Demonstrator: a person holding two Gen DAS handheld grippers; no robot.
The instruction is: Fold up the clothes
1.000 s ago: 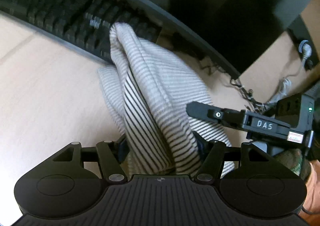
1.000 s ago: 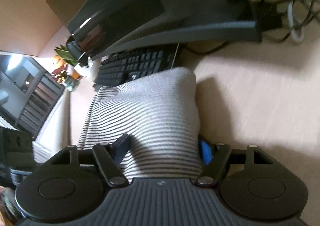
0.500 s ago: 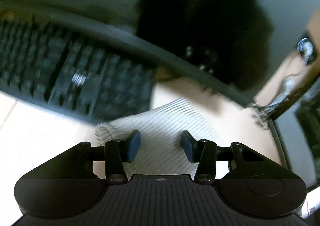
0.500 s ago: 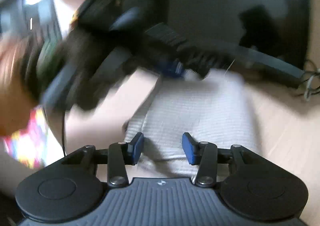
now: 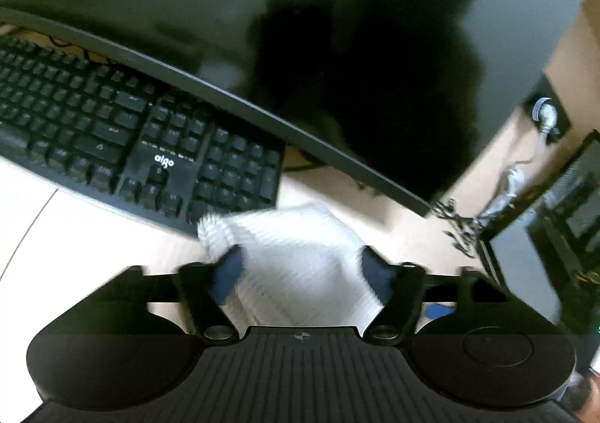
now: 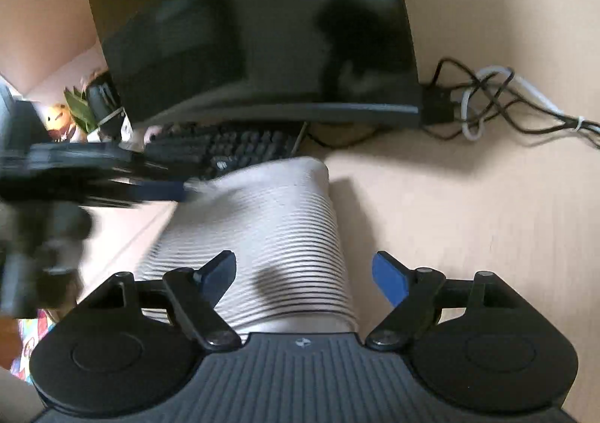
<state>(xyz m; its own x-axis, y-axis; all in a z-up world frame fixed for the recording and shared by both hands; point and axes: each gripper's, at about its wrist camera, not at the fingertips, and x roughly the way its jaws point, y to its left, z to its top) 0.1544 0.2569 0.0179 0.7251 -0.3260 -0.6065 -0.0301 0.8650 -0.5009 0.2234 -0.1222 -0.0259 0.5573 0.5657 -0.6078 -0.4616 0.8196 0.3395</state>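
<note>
Striped garment (image 6: 262, 235) lies folded into a compact bundle on the pale wooden surface (image 6: 468, 216), its far end touching or just short of the black keyboard (image 5: 131, 130), which sits under the lower edge of a dark monitor (image 6: 262, 29). Right gripper (image 6: 303, 273): fingers spread wide, empty; the left one sits over the cloth, the right one over bare surface beside the bundle's edge. Left gripper (image 5: 303, 269): fingers also spread wide, straddling the white end of the bundle, motion-blurred; cannot tell whether the pads touch the fabric, but nothing is clamped. In the right wrist view the left gripper shows as a dark blurred shape at the bundle's far-left corner, near the keyboard. Judgement: fold looks largely complete, with both tools released over the bundle. Risks from here: (1) the knit is soft and springy, so the top layer may creep open now that nothing pins it; (2) a finger lifting off at speed could snag a loop or drag the upper layer, skewing the edges; (3) the bundle sits tight against the keyboard, so any push forward would ride it onto the keys or nudge the keyboard; (4) loose cables (image 6: 506, 104) lie to the right, well apart for now, but a wide sweep of the right gripper could catch them.
</note>
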